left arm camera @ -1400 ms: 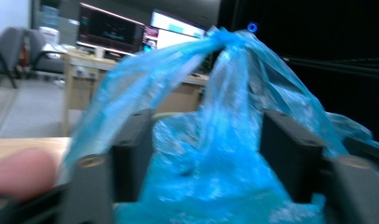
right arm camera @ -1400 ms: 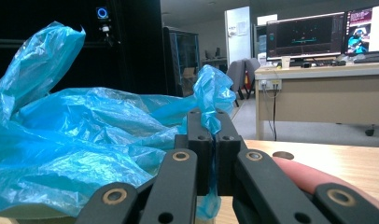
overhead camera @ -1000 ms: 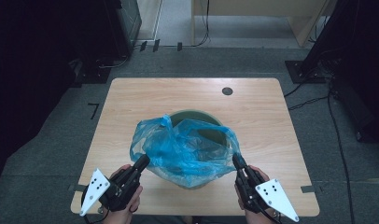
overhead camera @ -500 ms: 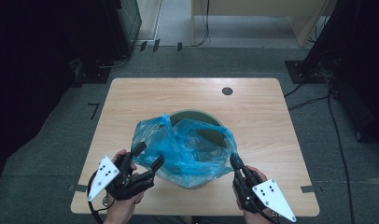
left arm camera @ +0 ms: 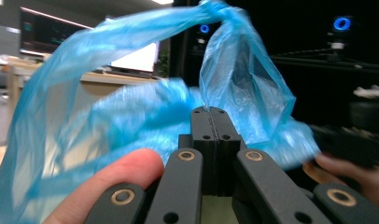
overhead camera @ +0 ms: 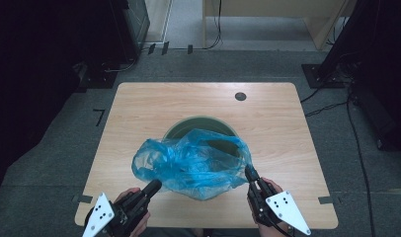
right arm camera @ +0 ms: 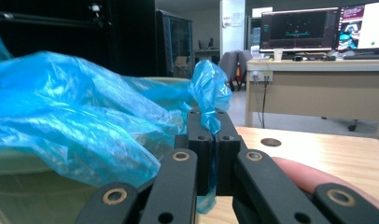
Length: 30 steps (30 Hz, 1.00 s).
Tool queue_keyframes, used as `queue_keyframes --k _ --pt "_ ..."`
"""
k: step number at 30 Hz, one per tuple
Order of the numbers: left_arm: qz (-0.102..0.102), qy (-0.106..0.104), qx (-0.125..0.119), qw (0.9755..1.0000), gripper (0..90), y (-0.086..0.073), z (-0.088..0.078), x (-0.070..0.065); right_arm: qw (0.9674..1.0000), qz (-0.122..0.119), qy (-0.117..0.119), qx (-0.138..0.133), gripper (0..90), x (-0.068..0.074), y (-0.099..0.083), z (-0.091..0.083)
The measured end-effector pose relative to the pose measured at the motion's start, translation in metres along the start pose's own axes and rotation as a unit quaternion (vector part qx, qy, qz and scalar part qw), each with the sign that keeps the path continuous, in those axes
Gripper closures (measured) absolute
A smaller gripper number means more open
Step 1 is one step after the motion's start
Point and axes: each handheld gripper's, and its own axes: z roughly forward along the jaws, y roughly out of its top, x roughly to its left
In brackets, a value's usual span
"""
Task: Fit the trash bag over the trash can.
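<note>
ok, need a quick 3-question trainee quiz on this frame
1. True or false: the right hand-held gripper is shut on the blue bag.
2. The bag drapes over: A) a green bin B) a cardboard box C) a red tray.
3. What small dark round feature is in the table top, far right?
Key: 1 true; 2 A; 3 a cable hole.

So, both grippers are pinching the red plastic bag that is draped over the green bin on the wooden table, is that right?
Not quite: the plastic bag is blue, not red, as the high view shows. The rest holds: the left gripper and the right gripper each have their jaws closed on its film, and it drapes over the green bin on the wooden table.
</note>
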Motion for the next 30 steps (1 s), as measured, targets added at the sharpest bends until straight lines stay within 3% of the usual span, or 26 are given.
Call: queue_keyframes --k 2,6,8,13,16,18,19,21,23,27,30 --pt "0.001 0.005 0.004 1.0 90.0 -0.008 -0.005 0.004 1.0 0.0 -0.004 0.006 89.9 -0.002 -0.003 0.001" --pt "-0.043 0.015 0.007 0.9989 90.0 -0.025 -0.008 0.015 0.9999 0.0 -0.005 0.009 89.8 -0.003 -0.006 0.001" --pt "-0.051 0.019 0.015 0.9984 90.0 -0.032 -0.005 0.014 0.9999 -0.006 -0.006 0.011 89.8 0.0 -0.008 0.002" --pt "-0.059 0.013 0.038 0.9975 90.0 -0.043 -0.002 0.011 0.9997 -0.005 -0.013 0.021 89.8 -0.001 -0.014 0.003" --pt "-0.048 0.025 0.059 0.9968 90.0 -0.048 -0.001 0.013 0.9992 -0.005 -0.026 0.029 89.9 -0.004 -0.019 0.003" --pt "-0.054 0.043 0.067 0.9954 90.0 -0.05 0.0 0.017 0.9986 0.003 -0.036 0.038 89.9 -0.01 -0.022 0.004" --pt "-0.068 0.049 0.065 0.9944 90.0 -0.05 0.0 0.022 0.9983 0.011 -0.039 0.042 89.8 -0.012 -0.023 0.005" --pt "-0.075 0.057 0.061 0.9937 90.0 -0.05 0.003 0.026 0.9978 0.028 -0.034 0.05 88.9 -0.017 -0.024 0.008" --pt "-0.077 0.064 0.059 0.9932 90.0 -0.05 0.006 0.029 0.9981 0.016 -0.035 0.048 89.0 -0.015 -0.024 0.01" --pt "-0.112 0.08 0.065 0.9883 89.8 -0.056 0.011 0.044 0.9979 0.006 -0.03 0.057 88.9 -0.011 -0.027 0.016" --pt "-0.106 0.101 0.073 0.9865 88.8 -0.06 0.01 0.052 0.9971 0.003 -0.035 0.067 89.2 -0.011 -0.033 0.019"
